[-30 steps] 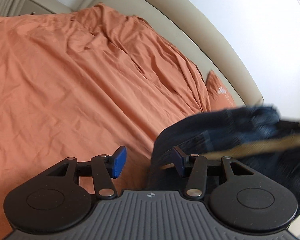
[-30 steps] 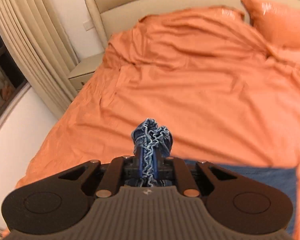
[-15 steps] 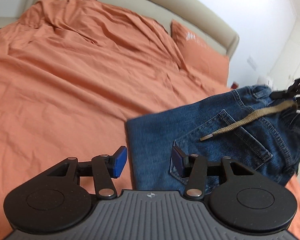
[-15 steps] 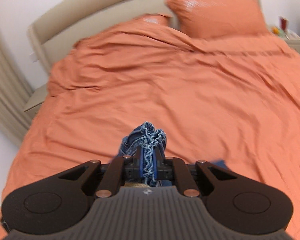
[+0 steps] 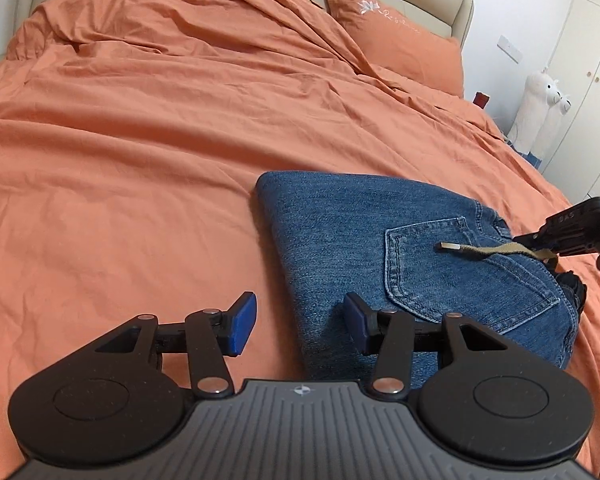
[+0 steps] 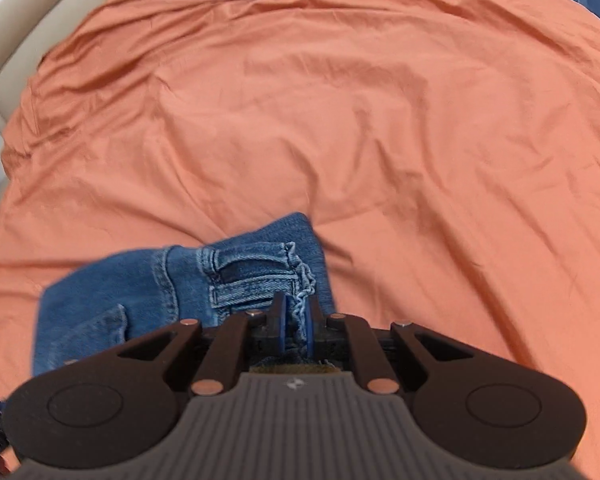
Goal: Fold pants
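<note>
Denim: jeans (image 5: 412, 256), soft, fairly heavy, folded flat near the bed's (image 5: 140, 152) right edge.
Right gripper (image 6: 296, 320): clamped on frayed waistband.
Left gripper (image 5: 298, 322): apart, empty.
Hold: thick hems, seams.

A home bedroom. An orange duvet (image 5: 172, 128) covers a wide bed with a matching pillow (image 5: 396, 36) against a padded beige headboard (image 5: 456, 0). A white plush alpaca (image 5: 538, 108) stands by pale wardrobe doors (image 5: 592, 60).
</note>
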The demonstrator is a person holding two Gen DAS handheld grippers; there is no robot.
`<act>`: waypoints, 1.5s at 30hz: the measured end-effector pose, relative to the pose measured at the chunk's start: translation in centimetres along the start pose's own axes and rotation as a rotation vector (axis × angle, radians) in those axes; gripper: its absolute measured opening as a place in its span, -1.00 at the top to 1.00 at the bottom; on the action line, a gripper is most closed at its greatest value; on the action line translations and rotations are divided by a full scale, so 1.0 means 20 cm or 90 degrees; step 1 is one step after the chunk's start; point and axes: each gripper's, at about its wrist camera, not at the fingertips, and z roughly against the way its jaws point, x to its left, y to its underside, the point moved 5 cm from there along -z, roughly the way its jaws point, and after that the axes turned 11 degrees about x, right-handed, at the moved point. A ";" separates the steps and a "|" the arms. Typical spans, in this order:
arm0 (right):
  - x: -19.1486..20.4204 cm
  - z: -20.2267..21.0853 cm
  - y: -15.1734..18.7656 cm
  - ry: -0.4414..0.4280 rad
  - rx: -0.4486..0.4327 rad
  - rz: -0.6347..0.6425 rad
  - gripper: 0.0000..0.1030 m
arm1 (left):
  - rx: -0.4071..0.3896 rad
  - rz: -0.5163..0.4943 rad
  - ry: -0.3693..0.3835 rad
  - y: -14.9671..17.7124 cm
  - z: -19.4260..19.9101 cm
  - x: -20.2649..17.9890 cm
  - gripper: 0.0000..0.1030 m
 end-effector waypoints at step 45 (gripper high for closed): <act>0.15 0.15 0.68 0.031 -0.233 0.219 0.60 | 0.153 -0.187 -0.205 0.51 0.25 -0.41 -0.62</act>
